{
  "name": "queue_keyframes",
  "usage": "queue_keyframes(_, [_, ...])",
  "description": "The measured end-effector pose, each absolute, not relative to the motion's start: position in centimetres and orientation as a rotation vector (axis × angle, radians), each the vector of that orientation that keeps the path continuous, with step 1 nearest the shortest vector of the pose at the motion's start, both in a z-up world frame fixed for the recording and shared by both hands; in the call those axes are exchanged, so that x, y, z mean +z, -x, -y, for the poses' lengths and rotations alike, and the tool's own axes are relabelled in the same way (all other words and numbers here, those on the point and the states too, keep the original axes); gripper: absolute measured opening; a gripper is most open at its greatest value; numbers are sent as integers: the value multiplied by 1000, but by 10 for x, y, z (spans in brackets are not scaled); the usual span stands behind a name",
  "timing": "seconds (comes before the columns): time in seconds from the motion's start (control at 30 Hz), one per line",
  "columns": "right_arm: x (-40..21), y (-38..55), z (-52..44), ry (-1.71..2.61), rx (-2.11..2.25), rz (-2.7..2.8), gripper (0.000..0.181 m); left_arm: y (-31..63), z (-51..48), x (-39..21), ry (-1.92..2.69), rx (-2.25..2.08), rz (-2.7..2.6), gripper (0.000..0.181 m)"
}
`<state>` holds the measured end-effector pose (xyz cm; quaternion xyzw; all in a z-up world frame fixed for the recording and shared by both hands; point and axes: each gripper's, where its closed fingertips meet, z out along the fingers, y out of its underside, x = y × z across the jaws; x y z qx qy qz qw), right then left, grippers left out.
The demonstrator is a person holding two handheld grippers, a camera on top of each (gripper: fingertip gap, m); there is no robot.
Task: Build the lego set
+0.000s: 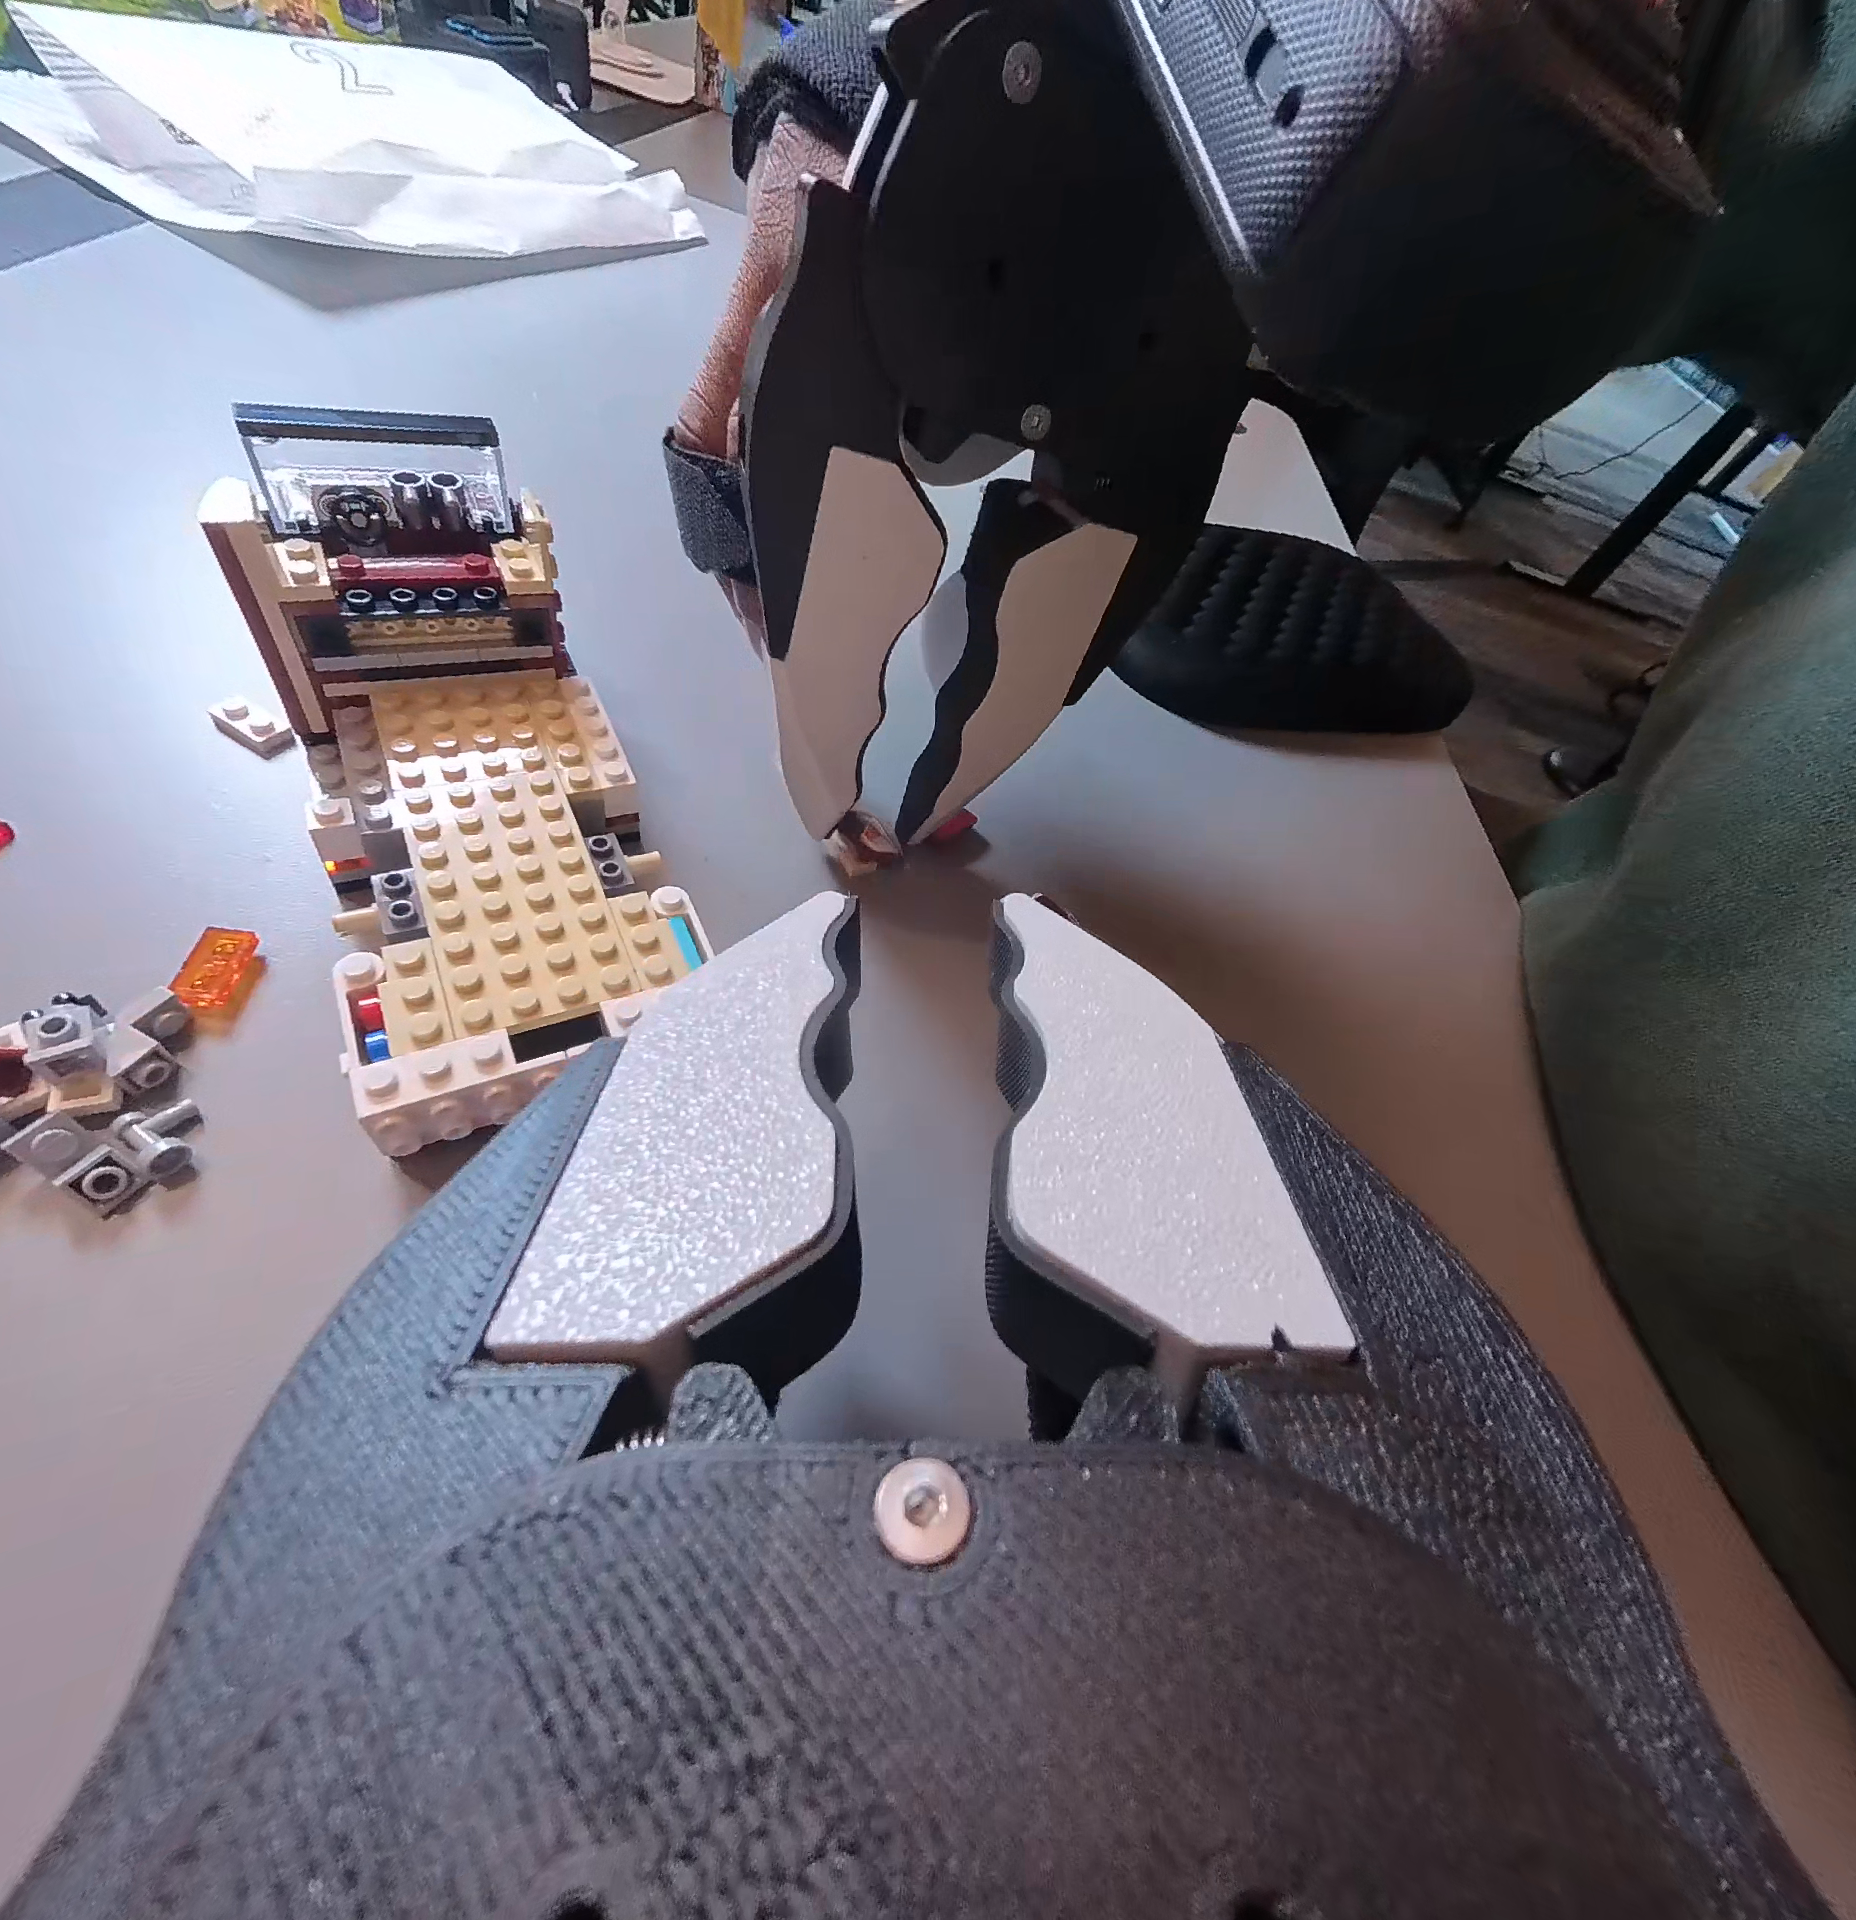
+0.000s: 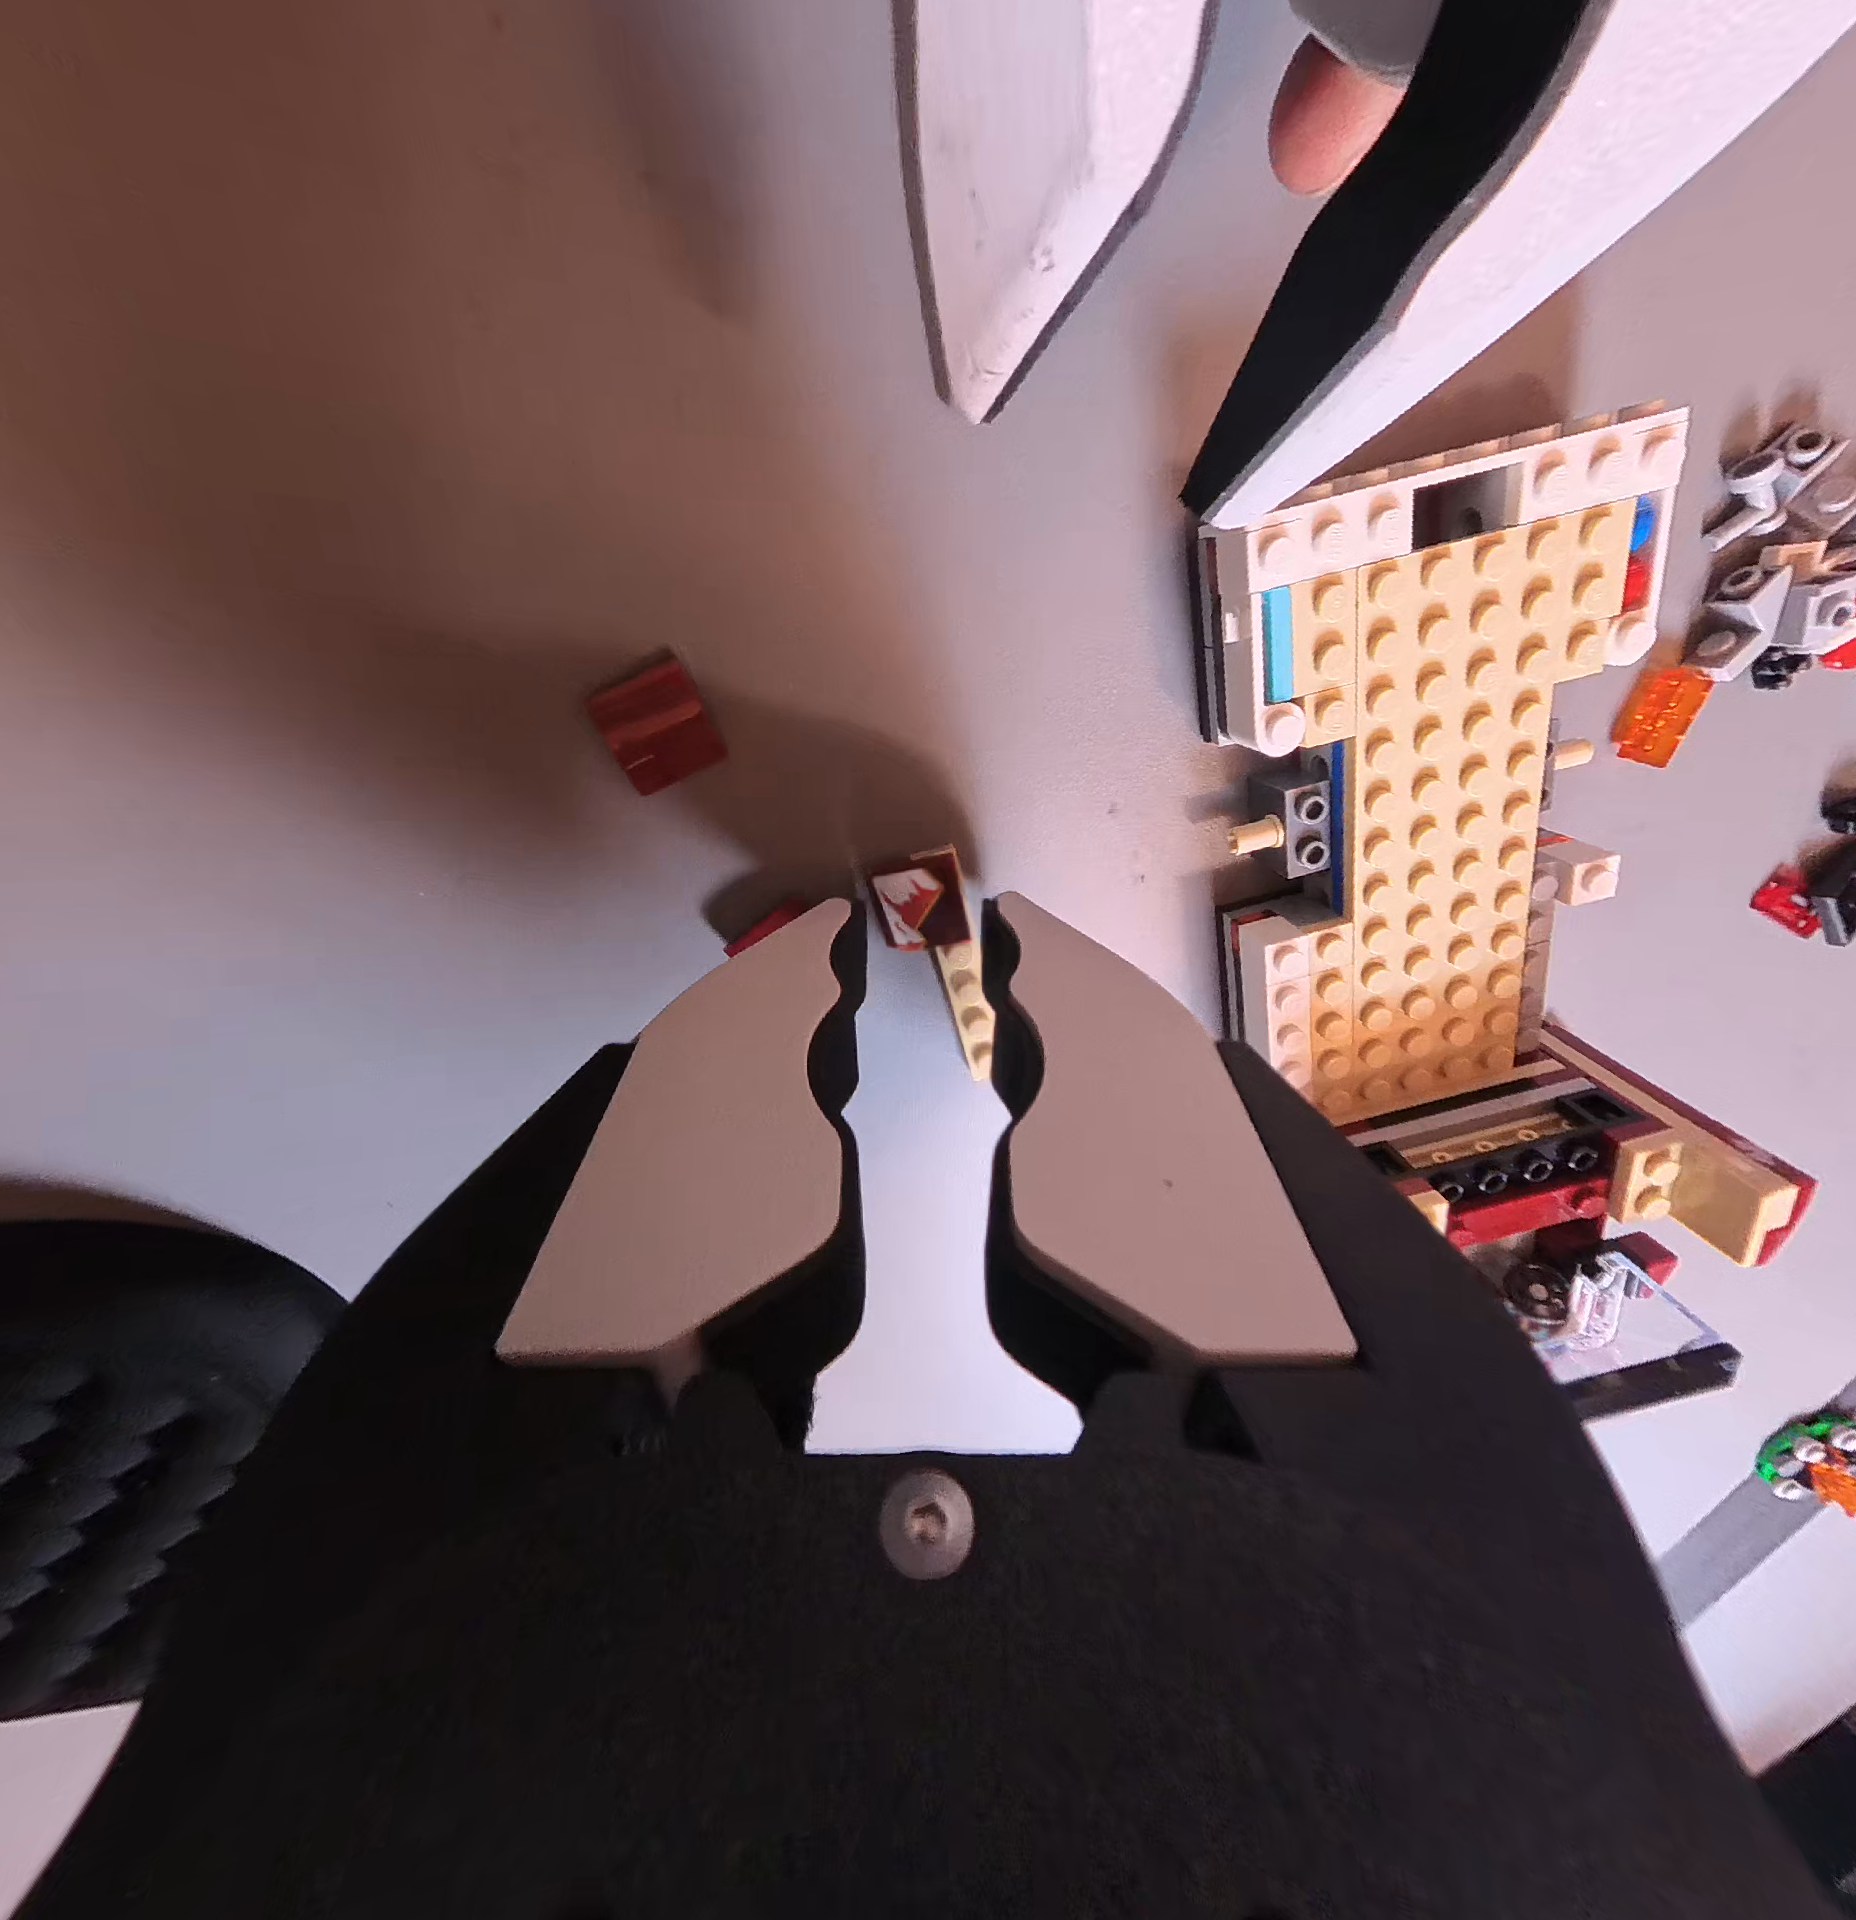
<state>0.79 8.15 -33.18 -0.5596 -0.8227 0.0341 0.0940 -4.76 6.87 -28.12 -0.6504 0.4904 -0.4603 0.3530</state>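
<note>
The half-built lego car (image 1: pixel 508 862), tan studded floor with a dark red front and a clear windscreen, lies on the grey table (image 1: pixel 124 468); it also shows in the right wrist view (image 2: pixel 1443 810). My right gripper (image 2: pixel 919 912) points down at the table, its tips closed against a small dark red piece with a white pattern (image 2: pixel 908 902) fixed on a tan plate (image 2: pixel 968 1003). In the left wrist view that gripper (image 1: pixel 870 840) stands just beyond my left gripper (image 1: pixel 926 914). My left gripper is open and empty, beside the car's near end.
A red brick (image 2: pixel 656 722) and a small red piece (image 2: pixel 763 925) lie near my right gripper. Loose grey and red pieces (image 1: pixel 82 1070) and an orange tile (image 1: pixel 217 966) lie left of the car. A white paper bag (image 1: pixel 332 135) lies at the back. A black chair (image 1: pixel 1288 634) stands past the table edge. The grippers' ends are close to 8 cm from one another.
</note>
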Motion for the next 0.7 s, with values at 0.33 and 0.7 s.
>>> queue_keyframes(0.33, [-321,-6,-83,1628,134,2438,21,48,-69,-281,1688,-1196,-1265,23])
queue_keyframes(0.7, [-325,-2,-79,1744,296,2238,0,48,-69,-281,1691,-1205,-1265,22])
